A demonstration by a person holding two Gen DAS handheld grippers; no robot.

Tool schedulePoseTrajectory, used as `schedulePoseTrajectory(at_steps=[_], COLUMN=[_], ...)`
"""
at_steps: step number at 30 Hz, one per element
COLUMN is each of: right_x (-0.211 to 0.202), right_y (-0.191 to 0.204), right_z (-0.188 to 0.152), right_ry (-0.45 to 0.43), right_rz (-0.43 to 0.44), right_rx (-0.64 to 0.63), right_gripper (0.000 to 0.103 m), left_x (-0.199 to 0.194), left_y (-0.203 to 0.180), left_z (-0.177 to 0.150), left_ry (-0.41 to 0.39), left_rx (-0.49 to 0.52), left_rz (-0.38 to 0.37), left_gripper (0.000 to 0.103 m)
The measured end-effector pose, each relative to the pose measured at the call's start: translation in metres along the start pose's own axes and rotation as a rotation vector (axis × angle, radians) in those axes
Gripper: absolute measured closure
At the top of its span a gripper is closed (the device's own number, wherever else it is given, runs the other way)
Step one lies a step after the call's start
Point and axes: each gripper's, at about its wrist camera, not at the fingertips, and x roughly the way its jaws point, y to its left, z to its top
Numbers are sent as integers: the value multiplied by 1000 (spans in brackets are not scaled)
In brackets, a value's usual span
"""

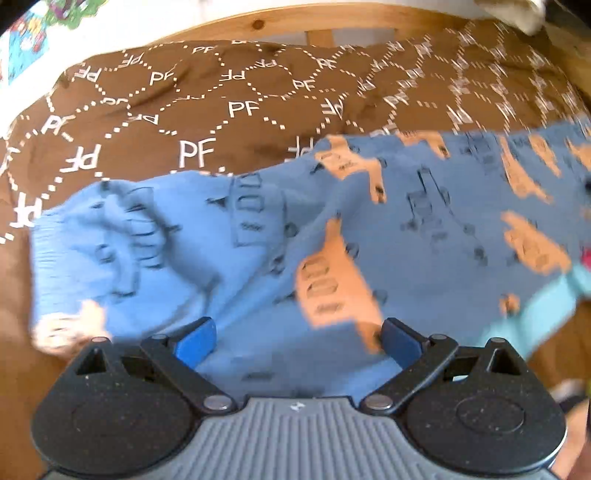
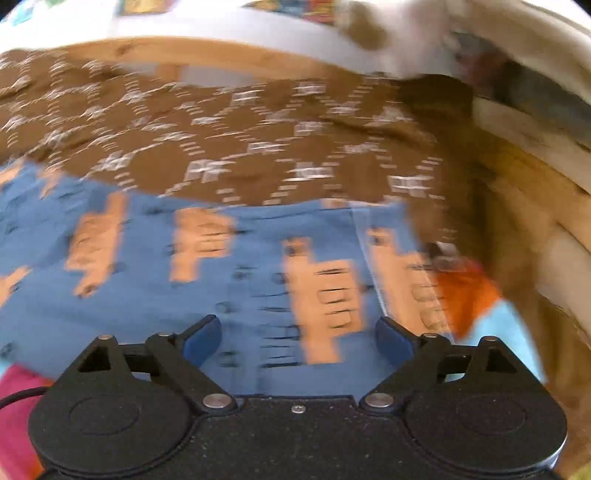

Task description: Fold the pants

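1. Blue pants [image 1: 266,251] with orange vehicle prints lie spread across the brown "PF" bedspread [image 1: 192,110], wrinkled toward the cuff at the left.
2. Left gripper [image 1: 297,341] sits over the near edge of the pants, blue pads spread wide, fabric between them but not pinched.
3. Right gripper [image 2: 297,338] is likewise wide open above the pants [image 2: 207,280]; this view is heavily blurred.
4. A wooden bed frame [image 1: 321,31] runs behind the bedspread [image 2: 258,147].
5. An orange cloth [image 2: 469,295] lies just beside the pants' right edge.
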Motion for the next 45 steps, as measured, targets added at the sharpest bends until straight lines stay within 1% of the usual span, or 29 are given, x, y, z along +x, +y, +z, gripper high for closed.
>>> schedulePoseTrajectory(at_steps=[2,4,5,6,8,10,11,12,14,15,17,19,21,23,24,26,28,30,32,33,34,35,36,38,39,40,41,42,45], right_x=[-5,-12,-13,-16,-20,-22,-23,-23,-21,-22,-20,-18,-15,-12,-11,-12,-16,-18,-18,-18,-17,-17,-16,-16,-16,-17,-18,-20,-27], right_y=[-7,0,7,12,26,37,42,48,57,58,57,50,41,34,32,29,29,29,28,27,26,24,22,17,14,11,6,1,-17], right_z=[-3,-5,-4,-5,-4,-4,-4,-5,-8,-10,-10,-9,-8,-8,-7,-5,-5,-6,-7,-8,-8,-9,-8,-9,-9,-8,-8,-7,-7], right_ry=[-14,-35,-48,-59,-76,-91,-93,-95,-96,-95,-86,-67,-44,-27,-25,-32,-45,-50,-49,-48,-48,-48,-48,-54,-58,-65,-72,-84,-121], right_rz=[37,46,59,75,115,154,169,177,179,174,170,163,159,166,171,179,183,188,190,187,184,179,175,157,146,130,115,99,58], right_rx=[58,52,34,14,-27,-64,-88,-115,-158,-171,-161,-116,-59,-8,11,32,36,38,40,42,45,51,57,72,82,98,117,142,224], right_gripper=[11,6,6,6,5,5,5,5,5,5,4,4,4,4,4,3,2,2,2,2,2,2,2,2,2,2,2,2,2], left_x=[-13,-25,-30,-29,-14,8,21,40,61,66,60,51,46,36,34,31,37,52,71,82,89,94,97,102,103,102,95,86,62], left_y=[2,0,0,0,-2,-6,-7,-6,4,12,30,41,44,39,37,24,9,-17,-44,-57,-64,-67,-66,-60,-57,-55,-54,-57,-82], left_z=[2,17,28,36,64,83,90,98,100,99,93,87,84,86,89,100,112,127,135,137,138,141,145,153,156,159,163,165,175], left_ry=[-3,-74,-120,-141,-159,-141,-117,-64,9,11,-15,-16,-11,-20,-34,-86,-103,-90,-63,-65,-76,-88,-93,-91,-85,-77,-84,-116,-214], left_rx=[12,-4,-24,-43,-87,-80,-64,-54,-62,-70,-104,-130,-124,-143,-149,-153,-132,-59,62,126,159,164,139,58,25,5,-27,-54,-63], left_rz=[-17,-77,-107,-126,-178,-204,-199,-178,-152,-146,-177,-153,-141,-121,-124,-157,-182,-134,-12,68,128,175,231,311,363,380,366,339,196], left_gripper=[5,5,5,5,5,5,7,9,13,17,20,20,20,16,10,9,9,9,9,9,7,5,0,1,4,5,6,6,0])
